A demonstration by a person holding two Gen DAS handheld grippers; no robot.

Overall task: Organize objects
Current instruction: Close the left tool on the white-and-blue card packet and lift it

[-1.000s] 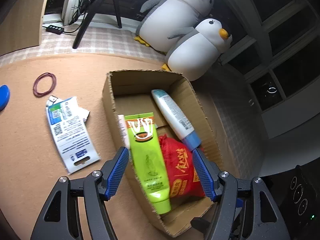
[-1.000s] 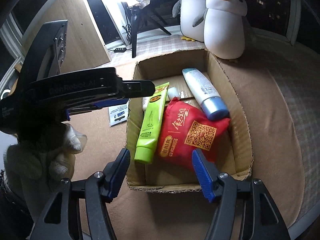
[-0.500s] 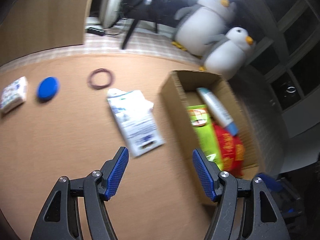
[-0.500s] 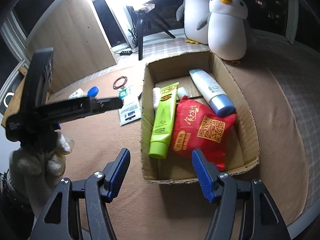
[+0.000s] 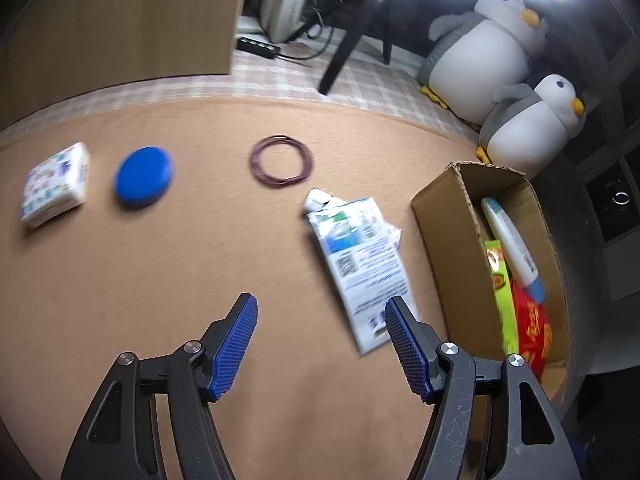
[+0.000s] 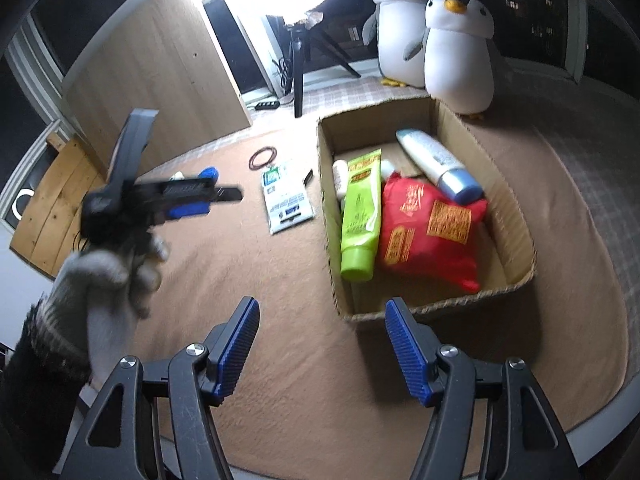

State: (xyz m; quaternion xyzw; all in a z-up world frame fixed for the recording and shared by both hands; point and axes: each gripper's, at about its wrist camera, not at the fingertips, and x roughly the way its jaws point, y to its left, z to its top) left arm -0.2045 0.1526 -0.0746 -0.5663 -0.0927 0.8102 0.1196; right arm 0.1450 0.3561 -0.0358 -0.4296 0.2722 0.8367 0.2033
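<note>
Tan felt covers the desk (image 5: 160,288), lit by a ring light at the back, and its clutter splits into what is boxed and what lies loose. Over it the left hand-held gripper (image 5: 320,344) hangs with its blue pads spread wide and nothing between them, tilted down at bare felt just short of the torn white packet (image 5: 360,260), whose near end lies beside the right-hand pad; that aim suggests the packet is the next pick. Seen from the right wrist, a gloved hand (image 6: 108,280) carries this tool out to the left of the cardboard box (image 6: 332,240), well apart from it. The right hand-held gripper (image 6: 320,344) is likewise spread and empty, hovering before the box's near wall, probably waiting its turn. Inside the box lie a green tube (image 6: 360,212), a red pouch (image 6: 428,232) and a white-and-blue bottle (image 6: 436,164), side by side, so these look already sorted. Beyond the packet, loose on the felt, are a ring of rubber bands (image 5: 281,161), a blue disc (image 5: 144,175) and a small printed pack (image 5: 54,182), farthest from the box and likely left for later
</note>
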